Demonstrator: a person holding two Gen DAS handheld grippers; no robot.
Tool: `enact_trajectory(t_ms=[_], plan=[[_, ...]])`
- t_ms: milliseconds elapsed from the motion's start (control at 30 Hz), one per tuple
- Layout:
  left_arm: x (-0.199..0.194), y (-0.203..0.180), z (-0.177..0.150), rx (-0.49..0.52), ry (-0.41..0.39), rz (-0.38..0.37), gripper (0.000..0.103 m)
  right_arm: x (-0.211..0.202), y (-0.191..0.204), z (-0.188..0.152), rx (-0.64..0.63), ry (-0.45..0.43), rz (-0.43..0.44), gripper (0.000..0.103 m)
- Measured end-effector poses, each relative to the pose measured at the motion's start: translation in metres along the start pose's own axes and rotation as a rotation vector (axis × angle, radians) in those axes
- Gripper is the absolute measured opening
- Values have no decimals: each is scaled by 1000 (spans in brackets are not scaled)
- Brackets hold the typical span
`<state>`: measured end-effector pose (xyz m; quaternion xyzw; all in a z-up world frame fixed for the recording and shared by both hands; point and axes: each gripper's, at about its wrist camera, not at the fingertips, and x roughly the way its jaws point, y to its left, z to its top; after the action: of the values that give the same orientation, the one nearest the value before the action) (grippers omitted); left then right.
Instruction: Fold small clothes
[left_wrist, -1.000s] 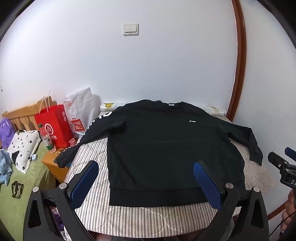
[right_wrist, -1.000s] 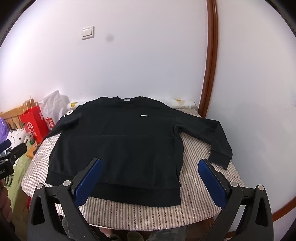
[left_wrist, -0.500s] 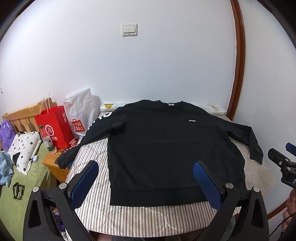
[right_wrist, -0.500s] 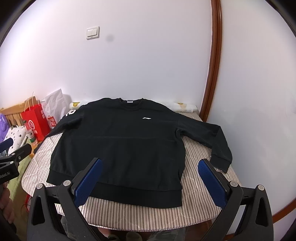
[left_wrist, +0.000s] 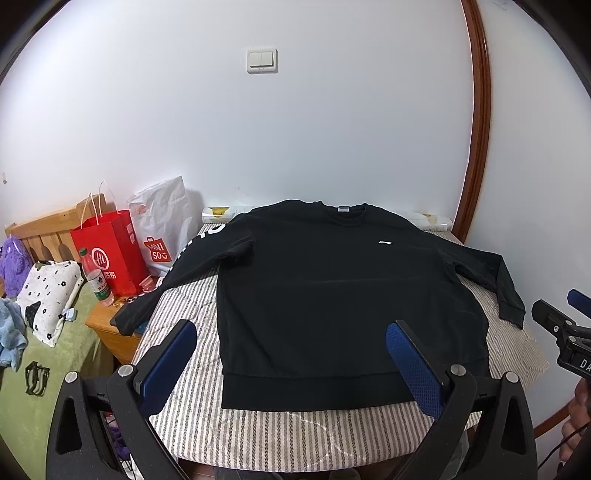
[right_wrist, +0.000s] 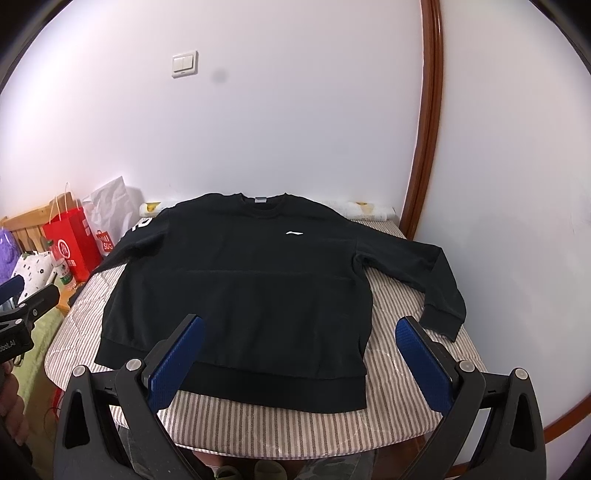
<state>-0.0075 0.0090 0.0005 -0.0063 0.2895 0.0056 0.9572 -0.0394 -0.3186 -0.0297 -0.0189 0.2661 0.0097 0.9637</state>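
A black sweatshirt (left_wrist: 343, 291) with a small white chest logo lies flat, front up, on a striped table (left_wrist: 280, 435), both sleeves spread out; it also shows in the right wrist view (right_wrist: 251, 280). Its left sleeve hangs off the table's left side. My left gripper (left_wrist: 291, 358) is open and empty, held above the hem near the front edge. My right gripper (right_wrist: 299, 354) is open and empty, above the hem's right part, with the right sleeve cuff (right_wrist: 443, 321) just beyond its right finger.
A red paper bag (left_wrist: 110, 251), a white plastic bag (left_wrist: 162, 229) and a bottle (left_wrist: 96, 277) stand on a wooden nightstand to the left. A green bed with a pillow (left_wrist: 48, 295) lies further left. A white wall and brown door frame (left_wrist: 480, 129) stand behind.
Both grippers have drifted slightly back and up, so the table shows a little lower and smaller. The sweatshirt has not moved. Both grippers stay open.
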Motion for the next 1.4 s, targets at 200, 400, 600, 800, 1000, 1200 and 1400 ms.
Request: enact_trajectory(t_ms=[200,400,600,800,1000,1200,1400], plan=[[-1,-1,-2,0,3,-1,103,3,-1,-4,4,2,-1,102],[0,-4,-3,8,5,1,103,4,0,-6,12,10,-4,102],[1,-4,-2,3,8,1,103,4,-1,-7,14,10,-2,102],[0,-3,-3,1,9,-2,103,4,-1,-7,13,10,-4,102],[1,-2,-3,-4,9,-4,103,3,-1,-7,9,8,-8,102],[4,1,-4,-12,13,-9,103,3,0,-8,2,4,-8,102],[6,4,-5,-20,11,-21,103,3,2,-8,6,3,1,102]])
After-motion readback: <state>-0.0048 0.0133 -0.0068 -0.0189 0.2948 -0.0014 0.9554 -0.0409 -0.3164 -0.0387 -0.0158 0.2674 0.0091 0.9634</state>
